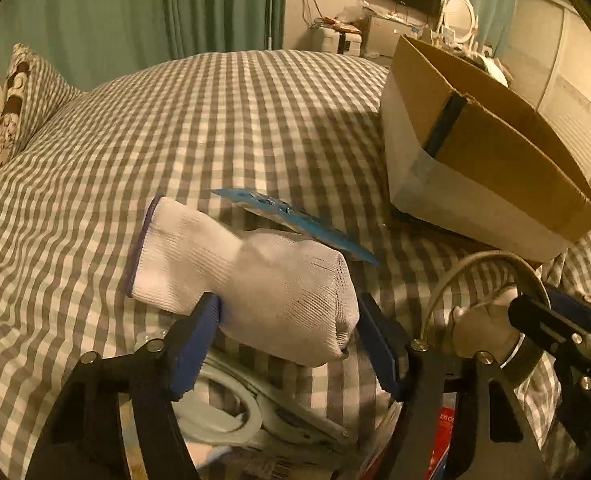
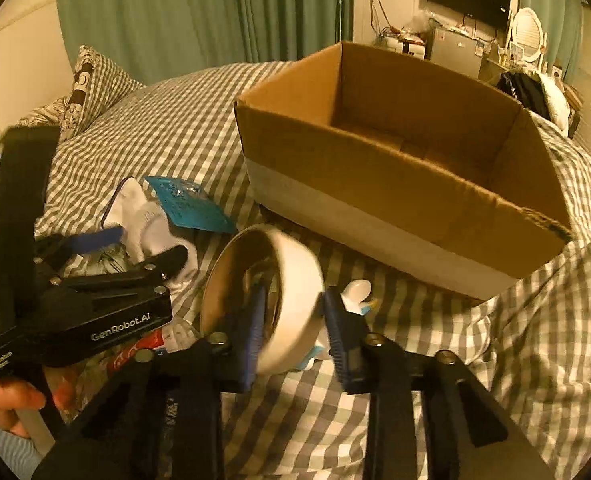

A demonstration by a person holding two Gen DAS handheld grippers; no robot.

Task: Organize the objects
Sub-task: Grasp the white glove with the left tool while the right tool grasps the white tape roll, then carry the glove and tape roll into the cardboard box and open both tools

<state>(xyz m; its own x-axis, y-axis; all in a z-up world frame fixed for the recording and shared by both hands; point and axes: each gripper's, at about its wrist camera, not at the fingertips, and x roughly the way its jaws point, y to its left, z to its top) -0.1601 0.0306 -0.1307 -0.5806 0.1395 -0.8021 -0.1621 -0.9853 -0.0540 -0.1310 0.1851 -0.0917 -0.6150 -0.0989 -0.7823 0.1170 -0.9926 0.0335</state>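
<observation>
Bedroom, checked bedspread [image 1: 235, 128] as work surface. Left gripper [image 1: 287, 340] pinches a white knit glove [image 1: 255, 276] by its finger end, lifted just off the bed, likely headed for the cardboard box [image 2: 395, 184]. Right gripper [image 2: 295, 340] clamps the rim of a white bowl [image 2: 279, 280], tipped on edge, near the box. Box open-topped, looks empty. Blue card [image 1: 295, 220] lies behind the glove.

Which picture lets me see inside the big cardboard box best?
The right wrist view. There the cardboard box faces the camera with its open top showing, so you see down to its brown floor. In the left wrist view the cardboard box sits at the right, showing mostly an outer wall and one inner side.
</observation>
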